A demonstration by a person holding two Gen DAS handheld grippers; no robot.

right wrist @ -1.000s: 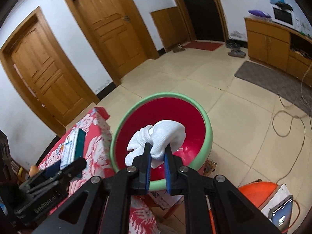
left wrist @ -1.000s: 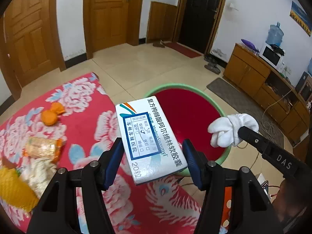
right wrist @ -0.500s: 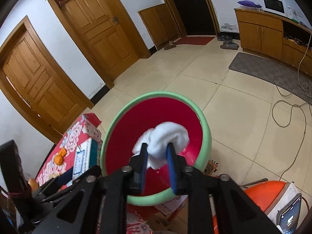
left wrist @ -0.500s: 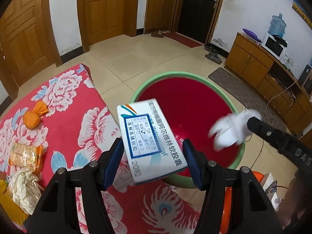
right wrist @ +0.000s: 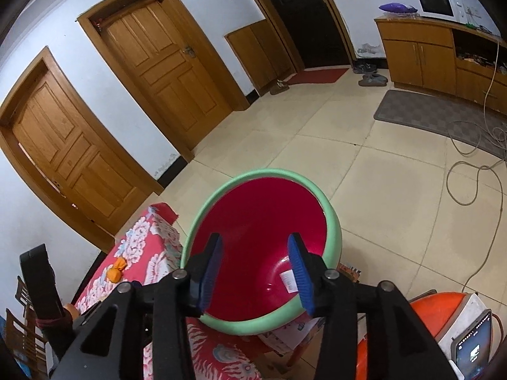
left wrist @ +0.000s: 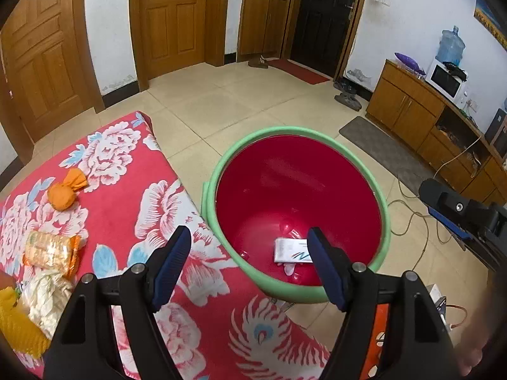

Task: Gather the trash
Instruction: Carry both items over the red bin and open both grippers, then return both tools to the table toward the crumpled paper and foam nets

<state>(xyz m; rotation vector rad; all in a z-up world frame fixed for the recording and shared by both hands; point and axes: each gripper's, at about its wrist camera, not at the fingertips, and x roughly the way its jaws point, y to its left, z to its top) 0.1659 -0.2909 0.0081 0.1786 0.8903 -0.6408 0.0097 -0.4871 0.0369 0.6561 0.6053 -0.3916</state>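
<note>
A red basin with a green rim (left wrist: 218, 183) (right wrist: 332, 221) stands on the floor beside the table. The white medicine box (left wrist: 290, 250) (right wrist: 287, 280) lies on the basin's bottom. My left gripper (left wrist: 248, 264) is open and empty above the table edge and the basin's near rim. My right gripper (right wrist: 255, 274) is open and empty above the basin; it also shows in the left wrist view (left wrist: 456, 209) at the right. The white cloth is hidden from both views.
On the red flowered tablecloth (left wrist: 126, 190) lie an orange wrapped ball (left wrist: 65, 190) (right wrist: 115, 270), an orange snack packet (left wrist: 50, 248), crumpled white paper (left wrist: 44, 297) and a yellow object (left wrist: 16, 319). An orange stool with a phone (right wrist: 469, 345) stands right. Cables (right wrist: 475, 164) lie on the floor.
Both grippers have opened. The medicine box dropped from my left gripper into the basin. The white cloth left my right gripper and is out of sight.
</note>
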